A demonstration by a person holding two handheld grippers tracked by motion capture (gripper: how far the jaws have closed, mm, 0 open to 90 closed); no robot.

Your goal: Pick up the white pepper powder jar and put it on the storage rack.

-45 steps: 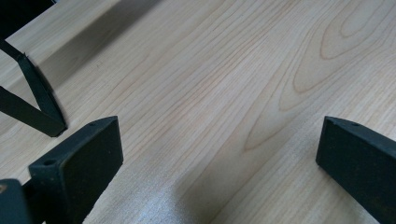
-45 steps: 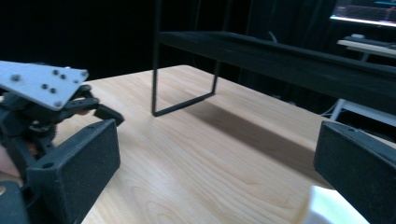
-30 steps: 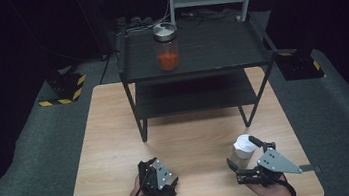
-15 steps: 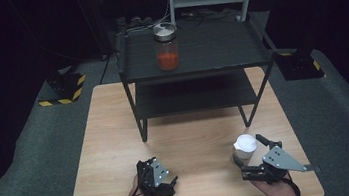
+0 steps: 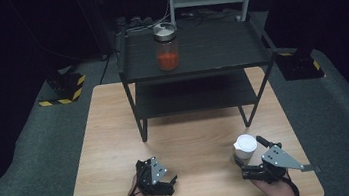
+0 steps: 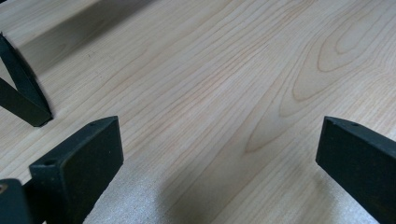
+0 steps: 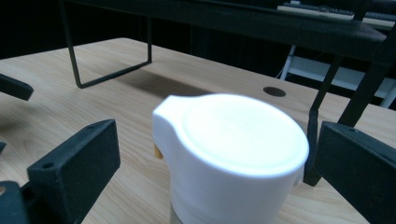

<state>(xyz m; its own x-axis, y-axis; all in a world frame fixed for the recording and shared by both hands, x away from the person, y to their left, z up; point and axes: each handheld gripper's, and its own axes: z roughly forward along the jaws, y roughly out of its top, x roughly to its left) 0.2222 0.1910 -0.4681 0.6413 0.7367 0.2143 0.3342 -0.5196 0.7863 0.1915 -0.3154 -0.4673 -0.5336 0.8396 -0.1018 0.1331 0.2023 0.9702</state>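
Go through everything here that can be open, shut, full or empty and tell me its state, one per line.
Left gripper: open, nothing between its jaws.
Right gripper: open, jaws either side of the white-capped container, not touching it.
White-capped container: upright, cap on.
Jar: upright on the shelf rack, lid on, part-filled with something orange-red.

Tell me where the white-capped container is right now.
The white-capped container stands on the wooden table near its front right corner in the high view, just ahead of the right gripper, between its open jaws.
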